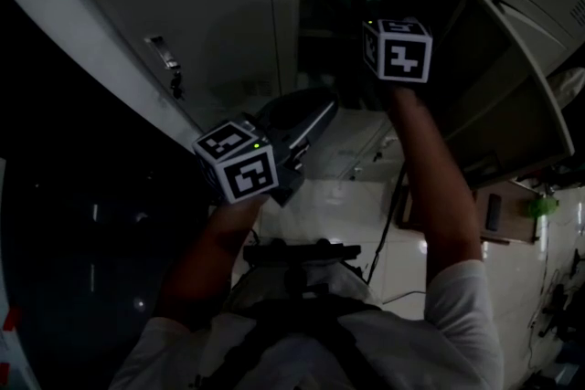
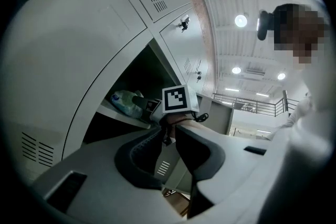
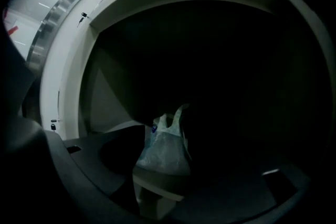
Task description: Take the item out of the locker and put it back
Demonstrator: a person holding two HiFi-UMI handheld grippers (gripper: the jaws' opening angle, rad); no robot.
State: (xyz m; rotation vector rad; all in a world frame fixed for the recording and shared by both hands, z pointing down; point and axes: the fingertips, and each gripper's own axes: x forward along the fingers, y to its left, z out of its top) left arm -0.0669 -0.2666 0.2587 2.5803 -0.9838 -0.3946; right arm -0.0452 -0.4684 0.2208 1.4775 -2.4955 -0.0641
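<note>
A thin plastic bag [image 3: 163,152] is sitting on the shelf [image 3: 157,187] of the open locker [image 1: 228,23], close to the shelf's front edge, with its handles sticking up. The compartment behind it is lying in deep shadow.

The right gripper [image 3: 184,178] is reaching into that compartment with its jaws standing wide apart. In the right gripper view the bag is showing in the gap between them, nearer the left-hand jaw, and neither pad is pressing on it, so this gripper is holding nothing. In the left gripper view the right gripper [image 2: 157,107] is pointing at the bag [image 2: 126,103] from just beside it; whether the tips are touching the plastic cannot be told from there.

The left gripper [image 2: 169,152] is hanging back outside the locker, lower than the right one and well apart from the bag. Its jaws are standing partly apart and are gripping nothing. In the head view it [image 1: 306,119] is pointing towards the opening, while the locker door [image 1: 521,68] is standing open on the right.
</note>
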